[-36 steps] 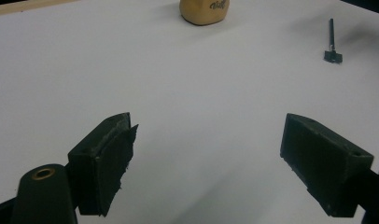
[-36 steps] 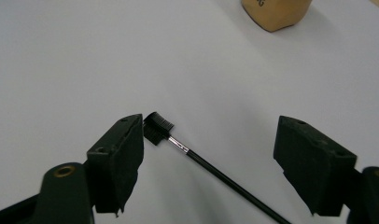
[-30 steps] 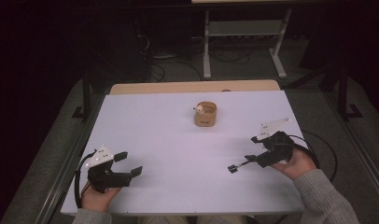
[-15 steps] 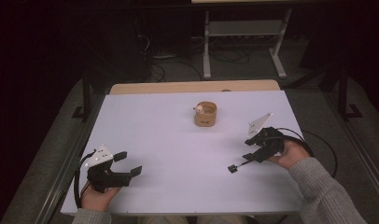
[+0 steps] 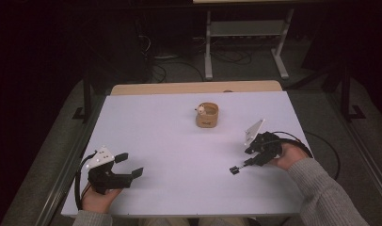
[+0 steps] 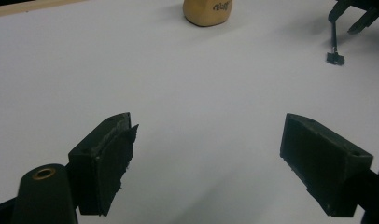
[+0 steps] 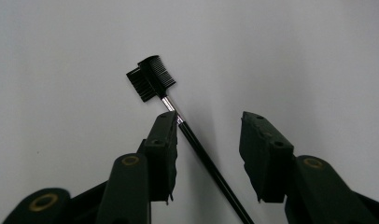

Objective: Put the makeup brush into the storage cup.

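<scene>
**Three cams, one white table**

High cam: fixed above person's side, looks fwd and down on the whole white table (image 5: 179, 141); the tan cup (image 5: 207, 115) sits mid-far, floor and stands beyond it.

Left gripper cam: low, close to tabletop, looks along its own jaws toward the cup (image 6: 207, 10), seen at top edge; the brow comb (image 6: 335, 44) lies right of the cup at top right.

Right gripper cam: v. close, angled down at bare table, comb (image 7: 178, 116) running between its jaws.

Shared: cup in high + left cams; comb (image 5: 243, 165), nearer than the cup, in all three.
</scene>
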The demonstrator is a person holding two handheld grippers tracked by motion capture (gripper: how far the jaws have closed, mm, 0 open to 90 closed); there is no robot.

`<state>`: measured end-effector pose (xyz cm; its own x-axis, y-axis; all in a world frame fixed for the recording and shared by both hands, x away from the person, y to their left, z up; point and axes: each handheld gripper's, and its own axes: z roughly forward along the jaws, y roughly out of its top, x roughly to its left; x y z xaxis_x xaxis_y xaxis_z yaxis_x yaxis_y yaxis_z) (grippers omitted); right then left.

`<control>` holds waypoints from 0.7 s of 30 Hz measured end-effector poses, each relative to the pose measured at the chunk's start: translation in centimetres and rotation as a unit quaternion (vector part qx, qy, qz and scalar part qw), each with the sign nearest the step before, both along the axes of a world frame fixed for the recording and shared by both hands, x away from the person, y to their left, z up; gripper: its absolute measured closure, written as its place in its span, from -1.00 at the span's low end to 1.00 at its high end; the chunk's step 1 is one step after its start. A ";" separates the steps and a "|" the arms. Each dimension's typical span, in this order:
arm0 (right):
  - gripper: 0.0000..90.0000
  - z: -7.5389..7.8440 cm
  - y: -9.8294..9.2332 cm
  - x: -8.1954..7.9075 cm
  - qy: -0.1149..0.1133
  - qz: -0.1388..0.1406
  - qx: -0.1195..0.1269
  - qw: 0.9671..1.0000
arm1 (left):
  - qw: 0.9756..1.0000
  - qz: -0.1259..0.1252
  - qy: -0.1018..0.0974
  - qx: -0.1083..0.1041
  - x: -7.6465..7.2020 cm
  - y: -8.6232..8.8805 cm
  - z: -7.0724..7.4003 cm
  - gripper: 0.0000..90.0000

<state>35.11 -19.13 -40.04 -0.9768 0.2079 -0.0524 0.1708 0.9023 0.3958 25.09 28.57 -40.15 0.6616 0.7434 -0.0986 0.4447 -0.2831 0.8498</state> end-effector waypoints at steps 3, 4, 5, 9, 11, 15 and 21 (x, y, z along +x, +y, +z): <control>0.29 -0.3 0.2 0.0 0.006 0.008 -0.007 1.000 | 1.000 0.000 0.000 0.000 0.0 0.0 0.0 -0.63; 0.30 -0.4 0.3 0.0 0.007 0.009 -0.006 1.000 | 1.000 0.000 -0.001 -0.002 0.0 0.1 0.0 -0.63; 0.32 -0.5 0.4 0.1 0.009 0.011 -0.012 1.000 | 1.000 0.000 0.000 -0.002 0.0 0.1 0.0 -0.63; 0.35 -0.8 0.6 0.1 0.013 0.016 -0.016 1.000 | 1.000 0.002 0.002 0.000 0.0 0.2 0.1 -0.63; 0.38 -0.9 0.7 0.2 0.015 0.022 -0.019 0.999 | 1.000 0.001 0.002 0.001 0.0 0.2 0.1 -0.63; 0.43 -1.3 0.9 0.2 0.021 0.029 -0.028 0.999 | 1.000 0.002 0.002 0.000 0.0 0.2 0.1 -0.63; 0.48 -1.6 1.1 0.2 0.022 0.036 -0.036 0.998 | 1.000 0.000 0.001 0.001 0.0 0.2 0.1 -0.63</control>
<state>35.36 -18.06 -41.67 -0.9908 0.1337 -0.0224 0.1194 0.9390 0.3225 25.11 28.76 -40.09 0.6607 0.7441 -0.0993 0.4474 -0.2841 0.8480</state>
